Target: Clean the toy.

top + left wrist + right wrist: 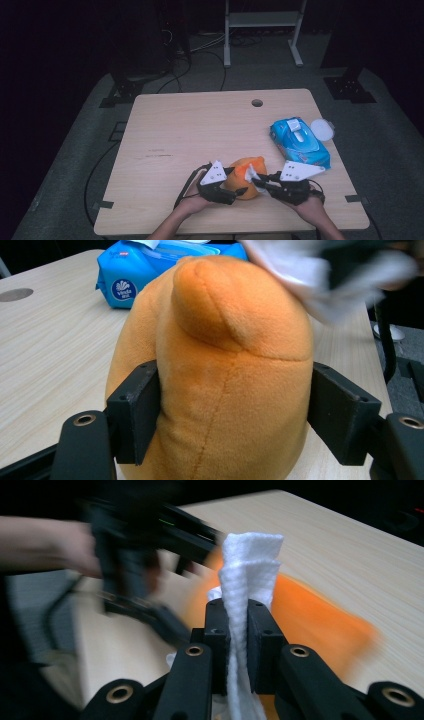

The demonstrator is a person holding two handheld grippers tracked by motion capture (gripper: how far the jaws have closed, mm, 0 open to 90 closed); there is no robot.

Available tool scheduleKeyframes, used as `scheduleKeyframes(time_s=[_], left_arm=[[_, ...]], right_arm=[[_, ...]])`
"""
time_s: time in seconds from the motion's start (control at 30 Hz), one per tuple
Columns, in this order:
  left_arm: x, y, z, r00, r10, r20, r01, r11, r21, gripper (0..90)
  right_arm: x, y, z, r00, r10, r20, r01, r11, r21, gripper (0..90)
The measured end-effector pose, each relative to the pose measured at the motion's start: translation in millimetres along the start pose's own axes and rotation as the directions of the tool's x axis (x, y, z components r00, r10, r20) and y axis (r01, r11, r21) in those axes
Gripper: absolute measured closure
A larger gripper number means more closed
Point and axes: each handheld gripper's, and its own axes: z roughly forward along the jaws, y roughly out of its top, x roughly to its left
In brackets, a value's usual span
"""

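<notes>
Around us the room is dark, and only the pale wooden bench point(200, 130) catches light in the middle of the high view, with a round hole point(257, 103) near its far edge. At the right of that view we see a blue pack of wipes point(299, 142) lying flat, its flap up, and a white lid point(322, 129) just beside it at its upper right.

Low in the frame, near the bench's front edge, sits an orange plush toy point(245, 177). Our left hand-held gripper point(227, 192) comes in from the lower left and grips it: in the left gripper view both black jaws press into the toy's sides, which bulge between them, at the centre of the frame. The pack shows behind the toy at the upper left there.

Our right hand-held gripper point(256, 181) comes in from the lower right. It is clamped narrow on a folded white wipe point(247, 590), which stands up between the jaws at the centre of the right gripper view. In the high view the wipe touches the toy's top right. The toy behind the wipe is blurred.
</notes>
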Motion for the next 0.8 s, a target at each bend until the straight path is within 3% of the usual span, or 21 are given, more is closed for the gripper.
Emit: scheduleKeyframes(time_s=[0.07,0.1,0.27,0.33,0.4,0.47,0.57,0.7,0.8], left_arm=[[-2.6,0.0,1.2,0.9999,0.015,-0.004,-0.015,0.9999,-0.001,27.5],[-2.7,-0.4,1.0,0.9999,0.011,-0.004,-0.011,0.9999,-0.004,27.5],[-4.1,-1.1,0.1,0.9996,0.029,0.005,-0.029,0.9996,0.001,27.5],[-6.0,1.5,-0.1,0.9988,0.049,0.009,-0.049,0.9988,0.006,26.8],[-4.3,5.5,-3.4,0.9989,0.043,0.019,-0.043,0.999,-0.009,22.1],[-0.3,8.9,-8.5,0.9999,0.009,0.013,-0.009,0.9987,-0.05,16.4],[1.4,6.1,-5.0,0.9995,-0.003,0.03,0.004,0.9999,-0.014,12.1],[-4.6,4.3,-2.5,0.9987,0.037,0.036,-0.037,0.9993,-0.003,21.4],[-10.8,3.5,-1.5,0.9967,0.072,0.039,-0.072,0.9974,0.002,24.2]], right_arm=[[8.7,5.3,5.9,0.9984,-0.057,0.007,0.056,0.998,0.019,80.3],[9.3,6.0,6.3,0.9979,-0.063,0.016,0.062,0.998,0.024,80.3],[-9.3,1.0,-4.9,0.994,-0.006,0.11,0.008,1.0,-0.017,80.3],[-17.2,-3.4,-8.5,0.9899,0.0,0.142,0.0,1.0,0.002,80.3],[-18.3,-6.6,-9.2,0.9914,0.006,0.131,-0.007,1.0,0.007,80.3],[-14.1,-7.7,-8.9,0.9928,-0.008,0.12,0.005,1.0,0.025,80.2],[-9.5,-5.9,-8.2,0.9963,-0.019,0.084,0.017,1.0,0.023,80.1],[4.1,1.4,-3.9,0.9986,-0.05,0.018,0.05,0.999,0.015,80.1],[8.7,6.5,-2.0,0.9973,-0.071,0.02,0.07,0.997,0.009,80.1]])
